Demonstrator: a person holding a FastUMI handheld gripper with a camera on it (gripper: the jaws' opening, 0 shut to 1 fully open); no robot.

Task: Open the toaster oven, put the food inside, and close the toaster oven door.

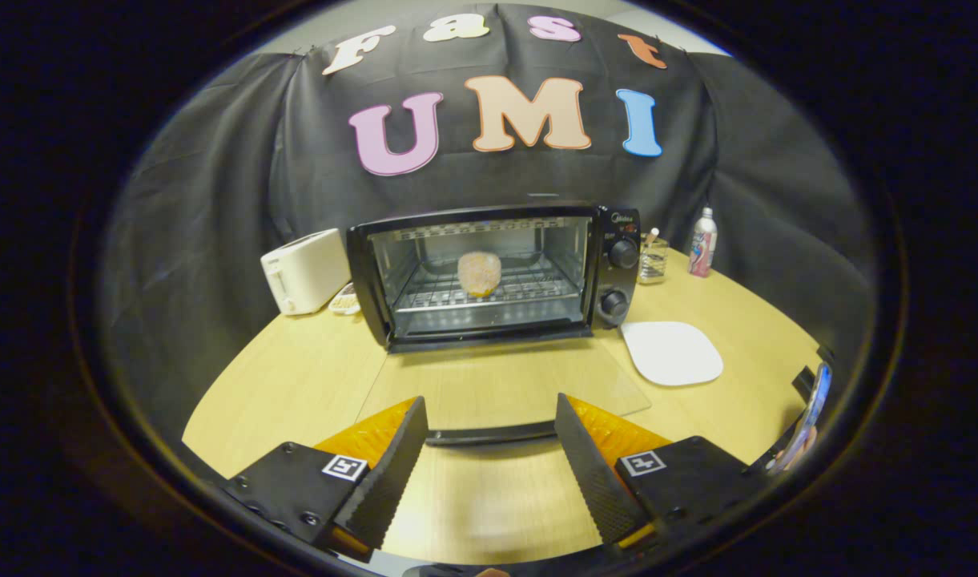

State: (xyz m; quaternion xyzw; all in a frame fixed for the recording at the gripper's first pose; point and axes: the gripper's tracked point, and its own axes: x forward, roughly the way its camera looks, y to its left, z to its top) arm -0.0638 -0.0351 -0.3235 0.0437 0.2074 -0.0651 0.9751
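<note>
Gripper view looks across a wooden bench (312,385) toward the booth's dark wall. Farthest left stands a white toaster (304,271), with a small dish of something (344,300) just beside it. Next comes the black toaster oven (497,272), its glass door (505,385) folded flat onto the bench, handle (490,435) toward the tongs. Food (480,274), a rounded golden piece, sits on the wire rack inside. Right of the oven lie a white plate (671,353), a glass (653,258) and a small bottle (702,242). Nearest, the tongs (489,473) stand wide apart, gripping nothing, the door handle just ahead between their tips.
</note>
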